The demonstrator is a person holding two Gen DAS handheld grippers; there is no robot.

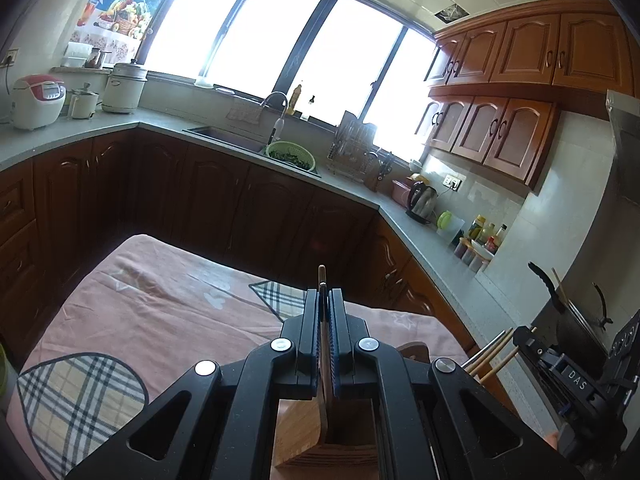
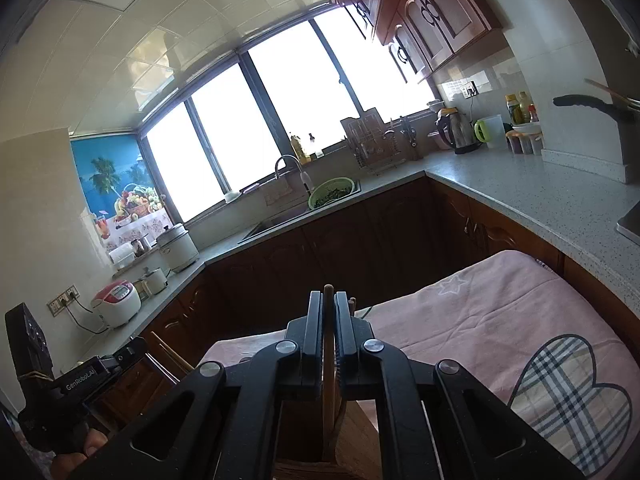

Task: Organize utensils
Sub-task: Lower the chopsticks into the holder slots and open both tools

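My left gripper [image 1: 324, 296] is shut on a thin wooden utensil [image 1: 322, 276] that stands upright; its lower end goes down into a wooden holder [image 1: 312, 436] below the fingers. My right gripper [image 2: 329, 300] is shut on a dark wooden utensil [image 2: 328, 290], also upright over a wooden holder [image 2: 360, 420]. Several chopsticks [image 1: 490, 354] stick up at the right of the left wrist view, beside the other gripper's body [image 1: 576, 380]. The left gripper's body [image 2: 60, 384] shows at lower left in the right wrist view.
The holder stands on a table under a pink cloth [image 1: 160, 292] with plaid heart patches [image 2: 576, 396]. Grey counters [image 2: 540, 196] wrap around, with a sink and green colander [image 1: 290, 154], dish rack [image 1: 354, 148], kettle [image 1: 422, 200], bottles [image 1: 486, 236], rice cooker [image 1: 38, 100] and a pot [image 1: 576, 320].
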